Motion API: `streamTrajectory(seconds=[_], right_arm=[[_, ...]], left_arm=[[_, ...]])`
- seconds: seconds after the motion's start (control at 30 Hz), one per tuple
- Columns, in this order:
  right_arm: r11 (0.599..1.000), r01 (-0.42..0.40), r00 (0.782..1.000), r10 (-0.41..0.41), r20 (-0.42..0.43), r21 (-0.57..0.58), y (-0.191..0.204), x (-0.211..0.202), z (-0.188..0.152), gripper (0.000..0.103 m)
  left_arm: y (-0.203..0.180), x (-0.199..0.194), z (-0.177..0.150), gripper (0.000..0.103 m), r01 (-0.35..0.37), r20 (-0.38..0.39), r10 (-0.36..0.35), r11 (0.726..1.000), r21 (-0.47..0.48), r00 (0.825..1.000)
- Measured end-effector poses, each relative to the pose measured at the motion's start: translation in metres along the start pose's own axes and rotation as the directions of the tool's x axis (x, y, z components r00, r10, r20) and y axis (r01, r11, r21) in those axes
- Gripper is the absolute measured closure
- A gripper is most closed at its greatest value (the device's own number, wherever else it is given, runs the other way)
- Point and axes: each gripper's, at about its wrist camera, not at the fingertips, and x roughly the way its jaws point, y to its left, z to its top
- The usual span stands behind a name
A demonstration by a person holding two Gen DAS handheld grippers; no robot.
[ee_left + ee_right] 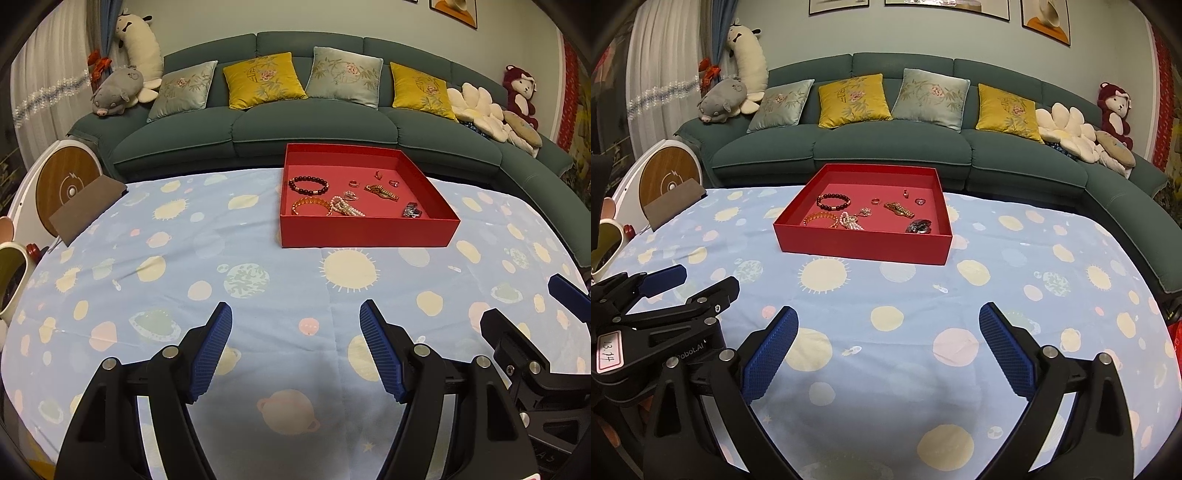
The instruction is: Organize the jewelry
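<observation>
A: Where's the jewelry?
B: In the red tray (pixel 365 230) by the table's far edge: a dark bead bracelet (pixel 308 184) near its far-left corner, pearls (pixel 345 206) toward its near wall.
A: The grippers?
B: Left gripper (pixel 295 314) and right gripper (pixel 888 319) hover over the cloth (pixel 258 306), jaws spread, empty.

Bracelets (pixel 308 185), rings etc. loose in red tray (pixel 369 230).
</observation>
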Motion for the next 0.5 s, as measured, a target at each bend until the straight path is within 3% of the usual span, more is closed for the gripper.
streamTrajectory(seconds=[0.5], right_arm=[[0.999, 0.021, 1.0, -0.021, 0.008, 0.025, -0.006, 0.0, 0.0006, 0.007]], left_arm=[[-0.0032, -0.0034, 0.0027, 0.034, -0.008, 0.016, 0.008, 1.0, -0.007, 1.0]])
